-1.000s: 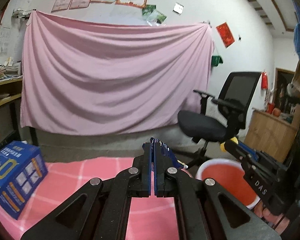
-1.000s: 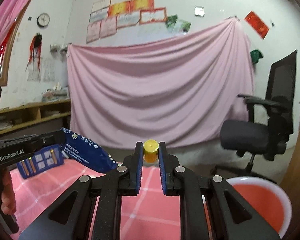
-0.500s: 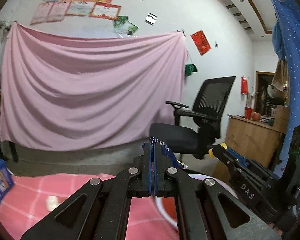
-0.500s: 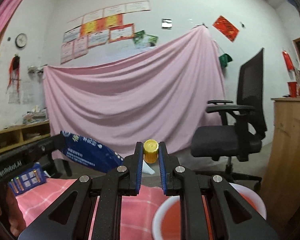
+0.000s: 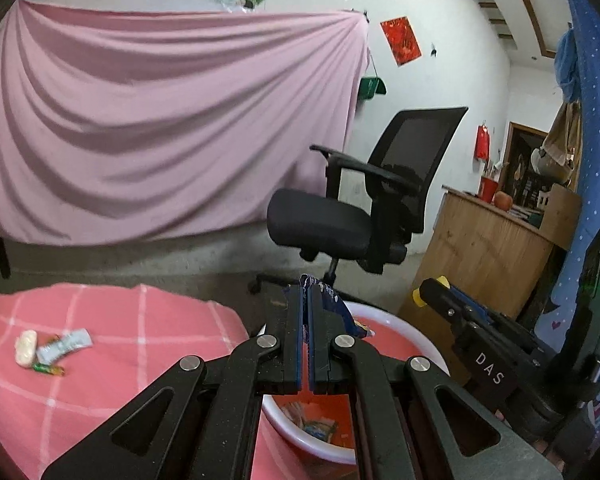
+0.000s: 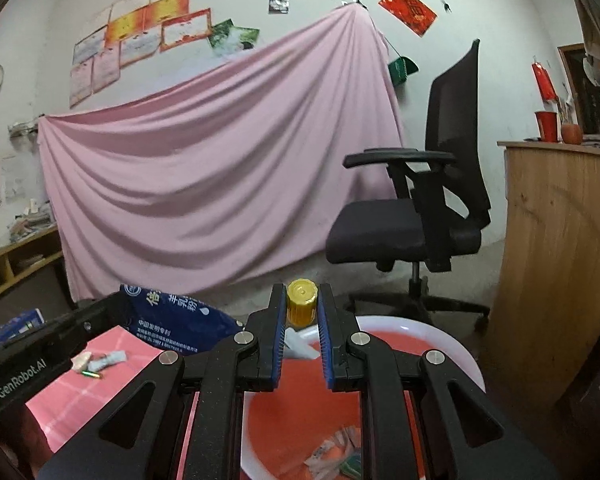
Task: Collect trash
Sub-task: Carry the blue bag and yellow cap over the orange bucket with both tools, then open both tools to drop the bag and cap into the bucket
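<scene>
Above the red basin (image 6: 440, 340), a yellow cap (image 6: 301, 307) is pinched near the tips of the right gripper (image 6: 302, 312), its fingers (image 6: 278, 320) barely parted. A blue packet (image 5: 332, 300) is clamped between the left gripper's (image 5: 309, 312) fully closed fingers (image 5: 294, 320), also over the basin.

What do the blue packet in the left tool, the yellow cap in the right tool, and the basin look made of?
Blue packet: thin glossy plastic film, likely; it creases and carries print.
Yellow cap: moulded hard plastic, ribbed sides, matte-smooth top.
Basin: smooth plastic by its sheen, white rim, red inside; enamel cannot be ruled out.
</scene>
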The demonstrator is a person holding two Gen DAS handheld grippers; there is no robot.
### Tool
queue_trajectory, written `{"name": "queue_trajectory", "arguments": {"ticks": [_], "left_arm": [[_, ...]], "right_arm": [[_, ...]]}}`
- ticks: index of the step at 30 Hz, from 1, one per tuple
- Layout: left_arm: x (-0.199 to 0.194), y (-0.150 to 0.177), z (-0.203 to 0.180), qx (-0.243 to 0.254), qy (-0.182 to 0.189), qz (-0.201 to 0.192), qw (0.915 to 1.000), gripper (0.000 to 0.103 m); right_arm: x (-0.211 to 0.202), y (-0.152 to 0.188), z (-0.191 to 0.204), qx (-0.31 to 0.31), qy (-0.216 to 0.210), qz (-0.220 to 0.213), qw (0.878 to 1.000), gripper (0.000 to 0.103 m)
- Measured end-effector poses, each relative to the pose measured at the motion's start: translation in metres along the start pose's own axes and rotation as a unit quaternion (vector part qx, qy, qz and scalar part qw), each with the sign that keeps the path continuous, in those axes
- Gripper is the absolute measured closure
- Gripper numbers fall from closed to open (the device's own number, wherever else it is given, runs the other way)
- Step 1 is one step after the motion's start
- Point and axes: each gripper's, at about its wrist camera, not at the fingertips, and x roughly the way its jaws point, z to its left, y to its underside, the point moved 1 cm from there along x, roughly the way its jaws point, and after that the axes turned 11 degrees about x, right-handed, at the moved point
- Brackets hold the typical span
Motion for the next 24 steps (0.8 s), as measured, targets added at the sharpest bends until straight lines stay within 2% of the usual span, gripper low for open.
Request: {"name": "queue_trajectory", "arguments": {"ticks": [10,14,17,19,20,23,24], "left_arm": [[0.036,0.012,-0.009,-0.014,0.007,0.065,0.9978,0.102],[0.046,0.020,-0.010,-0.014,0.012,0.097,0.9951,0.095],[0.048,0.023,-0.009,-0.016,0.015,0.106,0.9942,0.090],[0.047,0.024,-0.007,-0.019,0.014,0.106,0.9940,0.075],[0.046,0.024,-0.006,-0.023,0.016,0.105,0.9941,0.073],[0.043,0.023,-0.001,-0.028,0.012,0.105,0.9940,0.073],[0.042,0.023,0.000,-0.025,0.009,0.107,0.9939,0.072]], "right_arm": [[0.015,0.011,-0.016,-0.001,0.018,0.054,0.998,0.089],[0.026,0.015,-0.027,0.014,0.018,0.090,0.996,0.088],[0.033,0.018,-0.036,0.030,0.025,0.106,0.994,0.077],[0.034,0.018,-0.038,0.033,0.028,0.109,0.993,0.075],[0.034,0.018,-0.038,0.034,0.029,0.109,0.993,0.075],[0.031,0.017,-0.036,0.034,0.032,0.104,0.993,0.071],[0.030,0.016,-0.035,0.035,0.033,0.101,0.994,0.066]]}}
